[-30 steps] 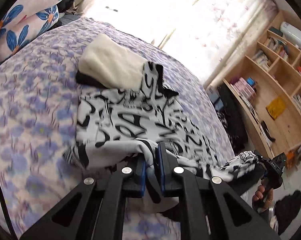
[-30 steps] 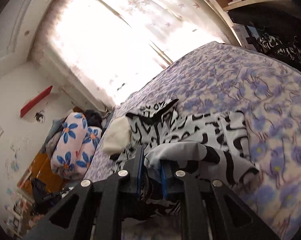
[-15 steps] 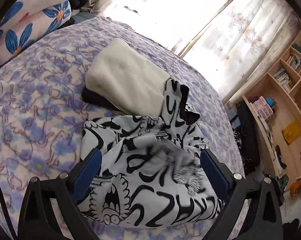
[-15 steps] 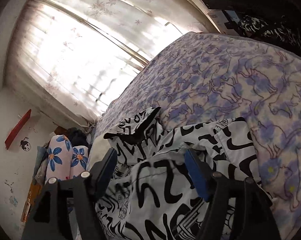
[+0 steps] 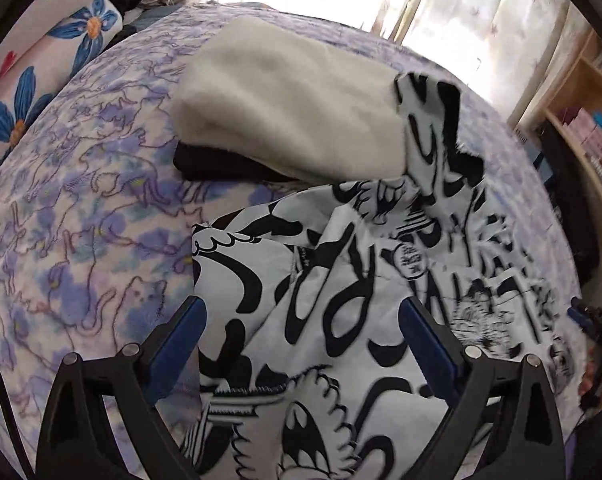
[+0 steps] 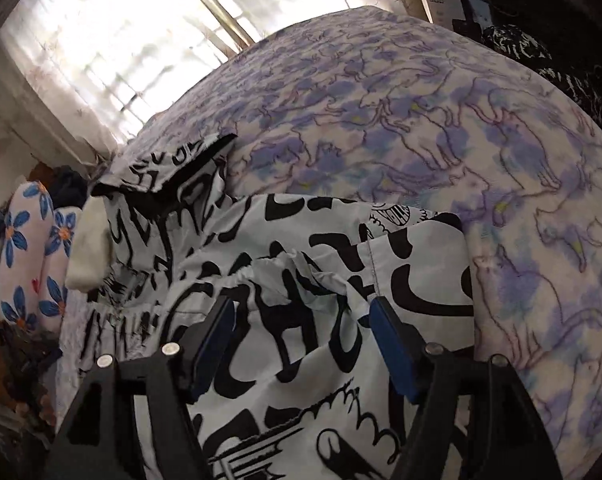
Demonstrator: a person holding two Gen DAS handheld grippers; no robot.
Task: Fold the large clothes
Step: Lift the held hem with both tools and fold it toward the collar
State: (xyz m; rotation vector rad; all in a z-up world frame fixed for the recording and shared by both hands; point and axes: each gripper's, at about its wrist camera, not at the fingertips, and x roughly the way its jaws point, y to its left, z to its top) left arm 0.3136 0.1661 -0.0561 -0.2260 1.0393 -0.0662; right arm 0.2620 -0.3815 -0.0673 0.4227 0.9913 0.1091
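A white garment with black graffiti print [image 5: 361, 280] lies folded over on the purple flowered bedspread [image 5: 81, 240]. It also fills the lower middle of the right wrist view [image 6: 301, 300]. My left gripper [image 5: 303, 318] is open just above the garment's near left part, with nothing between its blue pads. My right gripper [image 6: 301, 316] is open over the garment's gathered fold, also empty. One dark-edged corner of the garment [image 6: 173, 168] sticks out toward the window.
A cream folded garment on a black one [image 5: 285, 108] lies just beyond the printed garment. Blue-flower pillows [image 5: 33, 80] sit at the bed's left. Wooden shelves [image 5: 589, 120] stand to the right. Dark clothes [image 6: 541, 48] lie past the bed's far edge.
Both grippers were shut on the printed garment a second ago. They have let it go, opened wide, and the garment now rests folded over on the bed.
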